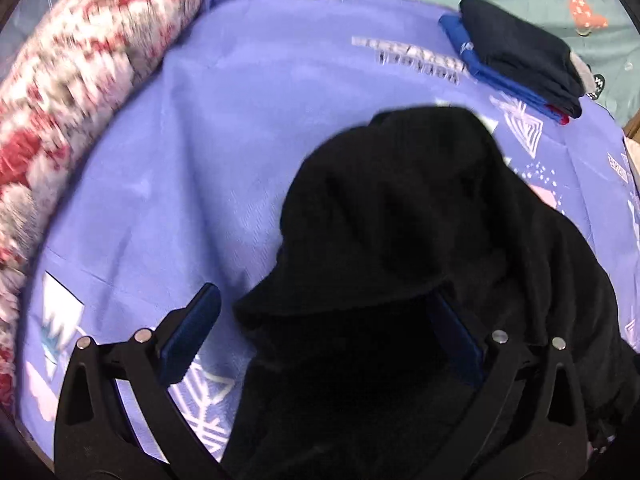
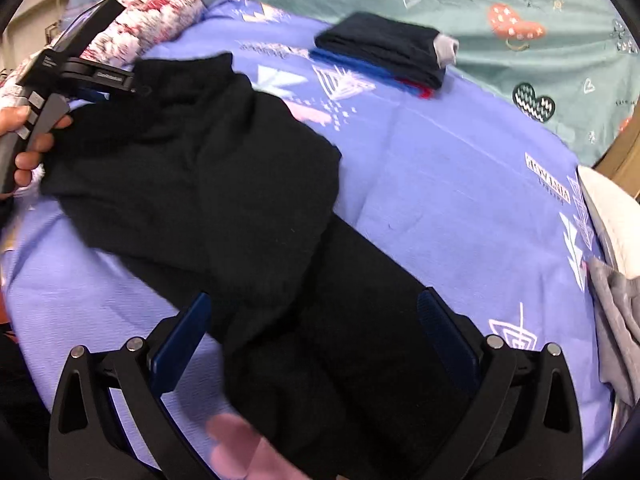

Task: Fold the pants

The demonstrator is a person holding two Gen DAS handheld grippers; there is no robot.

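Black pants [image 2: 224, 184] lie crumpled on a purple printed sheet [image 2: 460, 184]. In the left wrist view the pants [image 1: 400, 220] bunch up over the right finger. My left gripper [image 1: 324, 304] has its jaws wide apart, with black cloth heaped between and over them; it is not clamped. From the right wrist view the left gripper's body [image 2: 80, 68] shows at the upper left, held by a hand. My right gripper [image 2: 316, 308] is open, its blue pads either side of a pant leg that runs toward the camera.
A folded stack of dark and blue clothes [image 2: 384, 52] lies at the far side of the sheet, also in the left wrist view [image 1: 516, 60]. A red and white patterned pillow [image 1: 80, 80] lies at left. Grey cloth [image 2: 616, 320] sits at the right edge. A teal heart-print sheet [image 2: 500, 8] lies behind.
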